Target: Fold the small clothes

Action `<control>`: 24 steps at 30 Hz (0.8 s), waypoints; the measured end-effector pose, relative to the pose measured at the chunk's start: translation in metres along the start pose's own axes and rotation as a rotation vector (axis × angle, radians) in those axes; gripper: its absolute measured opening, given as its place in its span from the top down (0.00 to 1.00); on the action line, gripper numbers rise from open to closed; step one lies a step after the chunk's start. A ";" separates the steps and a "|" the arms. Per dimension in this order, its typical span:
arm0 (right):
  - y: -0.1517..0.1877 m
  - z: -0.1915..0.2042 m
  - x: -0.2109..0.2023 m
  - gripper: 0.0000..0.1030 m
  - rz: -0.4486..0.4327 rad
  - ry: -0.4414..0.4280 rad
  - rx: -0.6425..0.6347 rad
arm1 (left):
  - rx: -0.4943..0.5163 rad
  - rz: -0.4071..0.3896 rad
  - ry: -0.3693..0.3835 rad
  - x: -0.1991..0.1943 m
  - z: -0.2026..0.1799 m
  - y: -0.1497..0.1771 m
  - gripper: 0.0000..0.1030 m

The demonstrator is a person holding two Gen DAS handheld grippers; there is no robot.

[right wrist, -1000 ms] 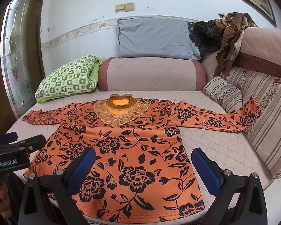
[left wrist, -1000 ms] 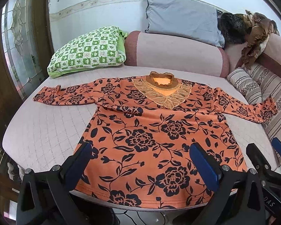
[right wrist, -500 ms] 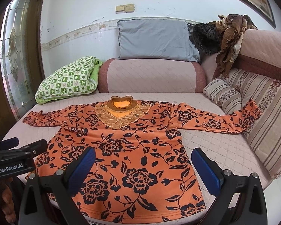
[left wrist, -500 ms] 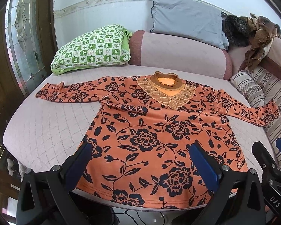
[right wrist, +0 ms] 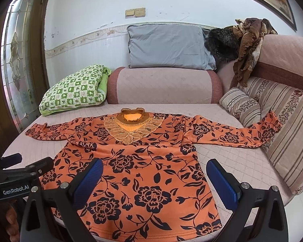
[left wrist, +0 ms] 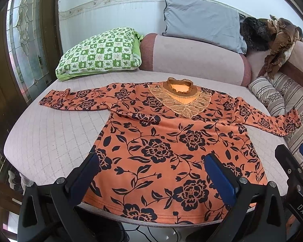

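An orange long-sleeved top [left wrist: 167, 141] [right wrist: 143, 161] with black flowers and a lace collar lies flat, face up, on the pink sofa seat [left wrist: 50, 133], both sleeves spread out. Its right sleeve end [right wrist: 270, 127] climbs onto a striped cushion. My left gripper [left wrist: 151, 159] hovers open above the hem, nothing between its blue pads. My right gripper [right wrist: 154, 163] is open too, above the lower right part of the top. In the right wrist view the left gripper [right wrist: 18, 162] shows at the left edge.
A green checked pillow [left wrist: 99, 54] lies at the back left, a grey pillow [left wrist: 202, 30] on the backrest. Striped cushions [right wrist: 258, 111] line the right side, with brown clothes [right wrist: 250, 40] heaped above. The seat's front edge [left wrist: 131, 220] drops off just below the hem.
Both grippers have drifted slightly, the left one rightward and a little closer to the top. The garment has not moved and both stay open.
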State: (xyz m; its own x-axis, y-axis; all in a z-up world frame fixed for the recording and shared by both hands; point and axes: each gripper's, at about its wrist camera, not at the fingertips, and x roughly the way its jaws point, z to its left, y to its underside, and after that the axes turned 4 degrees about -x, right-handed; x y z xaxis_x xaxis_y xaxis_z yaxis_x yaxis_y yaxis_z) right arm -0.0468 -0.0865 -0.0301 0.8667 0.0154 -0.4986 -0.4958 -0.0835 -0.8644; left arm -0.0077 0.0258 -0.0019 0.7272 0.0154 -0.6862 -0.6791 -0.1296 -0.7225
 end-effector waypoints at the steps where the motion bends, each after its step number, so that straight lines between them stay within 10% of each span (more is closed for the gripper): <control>1: 0.000 0.001 0.000 0.00 0.000 -0.001 0.000 | -0.004 0.001 0.000 0.000 0.001 0.000 0.00; 24: -0.002 0.005 0.008 0.00 0.008 0.003 -0.008 | -0.008 0.008 0.004 0.007 0.003 -0.001 0.00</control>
State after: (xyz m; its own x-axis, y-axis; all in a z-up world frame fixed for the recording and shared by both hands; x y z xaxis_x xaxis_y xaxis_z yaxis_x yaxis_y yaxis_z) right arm -0.0388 -0.0812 -0.0324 0.8628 0.0116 -0.5053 -0.5023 -0.0918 -0.8598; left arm -0.0023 0.0287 -0.0064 0.7219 0.0106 -0.6919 -0.6843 -0.1375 -0.7161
